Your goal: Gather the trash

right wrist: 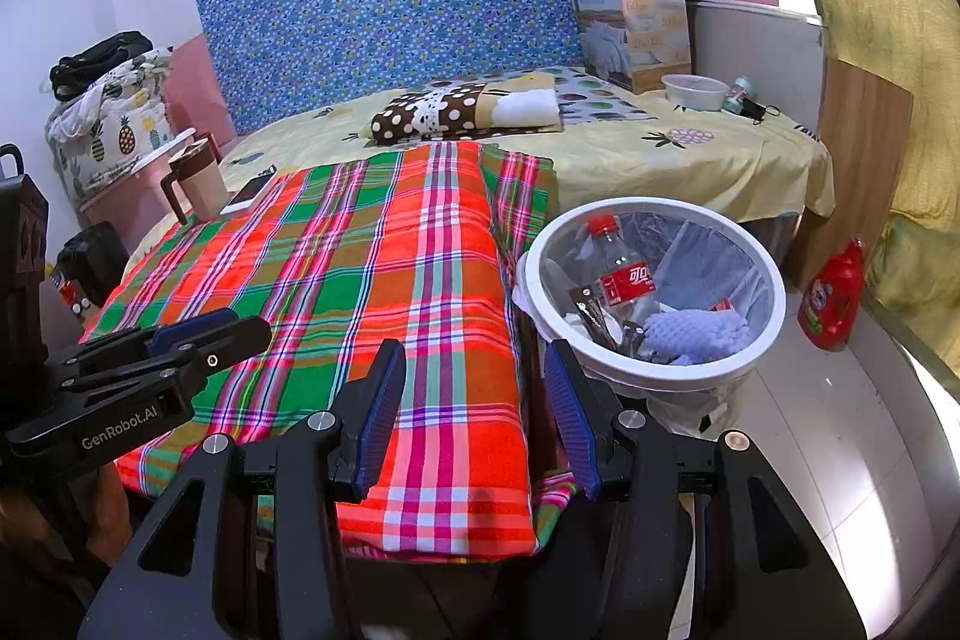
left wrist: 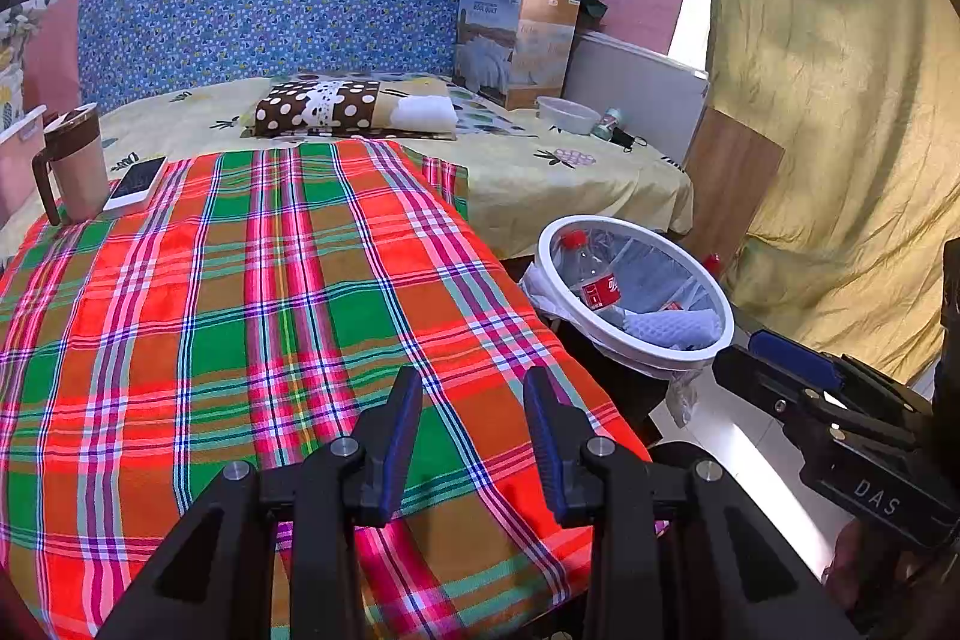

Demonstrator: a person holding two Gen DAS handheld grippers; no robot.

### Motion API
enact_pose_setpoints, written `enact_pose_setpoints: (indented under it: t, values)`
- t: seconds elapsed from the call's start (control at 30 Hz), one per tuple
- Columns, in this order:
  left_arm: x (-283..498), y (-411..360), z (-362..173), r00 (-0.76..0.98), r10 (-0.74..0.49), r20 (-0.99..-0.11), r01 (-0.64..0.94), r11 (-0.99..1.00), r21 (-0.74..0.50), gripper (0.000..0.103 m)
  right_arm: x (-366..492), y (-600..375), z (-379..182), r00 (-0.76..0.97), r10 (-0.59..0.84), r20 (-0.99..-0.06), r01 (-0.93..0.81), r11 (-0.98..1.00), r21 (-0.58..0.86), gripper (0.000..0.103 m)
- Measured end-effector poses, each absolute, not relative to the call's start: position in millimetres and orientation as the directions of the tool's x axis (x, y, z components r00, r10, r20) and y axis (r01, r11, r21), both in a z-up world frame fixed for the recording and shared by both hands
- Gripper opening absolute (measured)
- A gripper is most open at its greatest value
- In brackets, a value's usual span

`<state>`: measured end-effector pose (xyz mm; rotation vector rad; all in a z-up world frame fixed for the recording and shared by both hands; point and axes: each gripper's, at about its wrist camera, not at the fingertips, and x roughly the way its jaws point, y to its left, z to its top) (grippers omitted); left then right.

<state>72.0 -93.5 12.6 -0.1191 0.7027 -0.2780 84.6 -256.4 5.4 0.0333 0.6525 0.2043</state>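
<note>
A white-rimmed trash bin [left wrist: 600, 222] [right wrist: 775, 280] with a clear liner stands on the floor by the table's right edge. Inside lie a cola bottle [left wrist: 591, 277] [right wrist: 621, 271] with a red cap, a pale blue foam net [left wrist: 678, 325] [right wrist: 702, 328] and a dark wrapper [right wrist: 591, 313]. My left gripper [left wrist: 474, 388] [right wrist: 240, 327] hovers over the near end of the plaid tablecloth [left wrist: 270, 280] [right wrist: 372, 268], open and holding nothing. My right gripper [right wrist: 474, 358] [left wrist: 741, 349] hangs over the table's right corner, just short of the bin, also open and holding nothing.
A brown-lidded mug [left wrist: 75, 160] [right wrist: 201, 178] and a phone [left wrist: 138, 181] [right wrist: 249, 193] sit at the table's far left corner. Behind is a bed [right wrist: 660, 160] with a pillow, a cardboard box [right wrist: 636, 22] and a bowl [right wrist: 696, 91]. A red detergent bottle [right wrist: 834, 295] stands on the floor right of the bin.
</note>
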Motion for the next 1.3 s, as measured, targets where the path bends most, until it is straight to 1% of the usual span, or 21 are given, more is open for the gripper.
enact_pose_setpoints:
  t: [0.97,1.3]
  values:
    - [74.1,-92.0,8.3,0.719,-0.289,-0.632,0.21,0.957,-0.199,0.035,82.9,-251.5,0.3,0.77,0.199,-0.607,-0.179,0.979,0.094,0.05]
    - [76.9,-96.5,4.4,0.704,-0.286,-0.65,0.212,0.958,-0.192,0.035,84.0,-254.4,1.1,0.765,0.203,-0.611,-0.181,0.979,0.099,0.05]
